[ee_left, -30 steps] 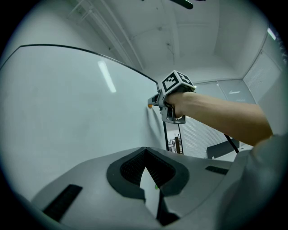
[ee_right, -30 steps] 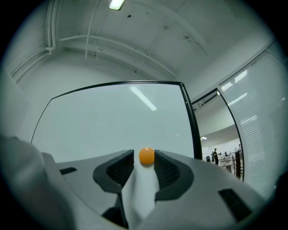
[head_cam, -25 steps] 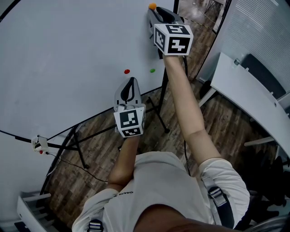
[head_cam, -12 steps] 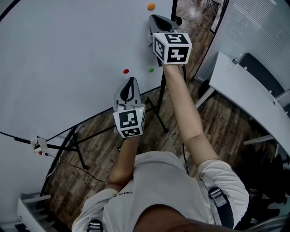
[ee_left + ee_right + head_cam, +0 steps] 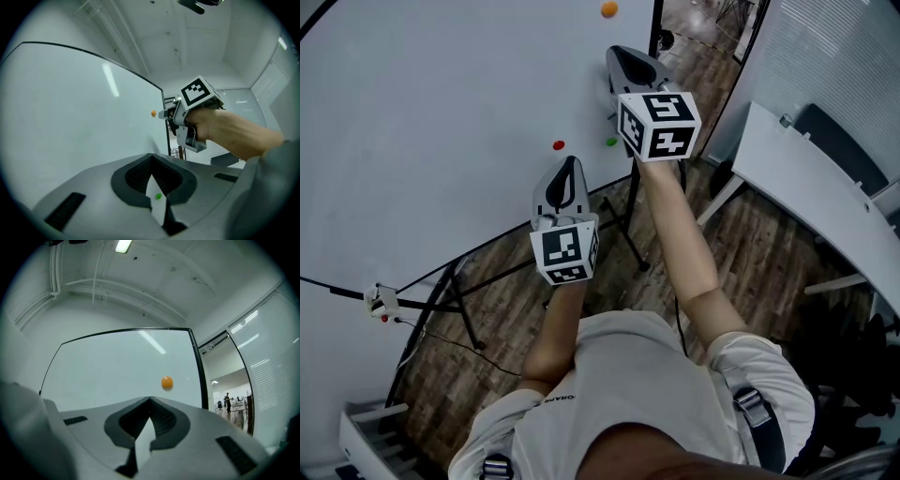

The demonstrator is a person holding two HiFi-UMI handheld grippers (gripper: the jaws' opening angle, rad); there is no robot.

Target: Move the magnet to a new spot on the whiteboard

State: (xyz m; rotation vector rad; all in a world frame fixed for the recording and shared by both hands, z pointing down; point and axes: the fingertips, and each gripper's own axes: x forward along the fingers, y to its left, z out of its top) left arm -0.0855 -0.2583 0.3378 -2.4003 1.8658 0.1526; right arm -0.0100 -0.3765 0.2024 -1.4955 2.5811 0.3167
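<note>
An orange magnet (image 5: 608, 8) sticks near the top right of the whiteboard (image 5: 441, 112); the right gripper view shows the orange magnet (image 5: 167, 382) just above the jaws. My right gripper (image 5: 619, 52) hangs a little below it, apart from it, shut with nothing in it (image 5: 150, 400). A red magnet (image 5: 558, 145) and a green magnet (image 5: 611, 142) sit lower on the board. My left gripper (image 5: 570, 162) points at the board just below the red one, shut and empty (image 5: 151, 157). Through its notch shows the green magnet (image 5: 158, 196).
The whiteboard's black stand legs (image 5: 623, 225) spread over the wooden floor below the grippers. A white desk (image 5: 806, 187) and a dark chair (image 5: 844, 155) stand at the right. A small clip with a red tip (image 5: 382, 300) hangs at the board's lower left.
My right gripper has drawn down and away from the orange magnet, which stays on the board. The left gripper has kept still.
</note>
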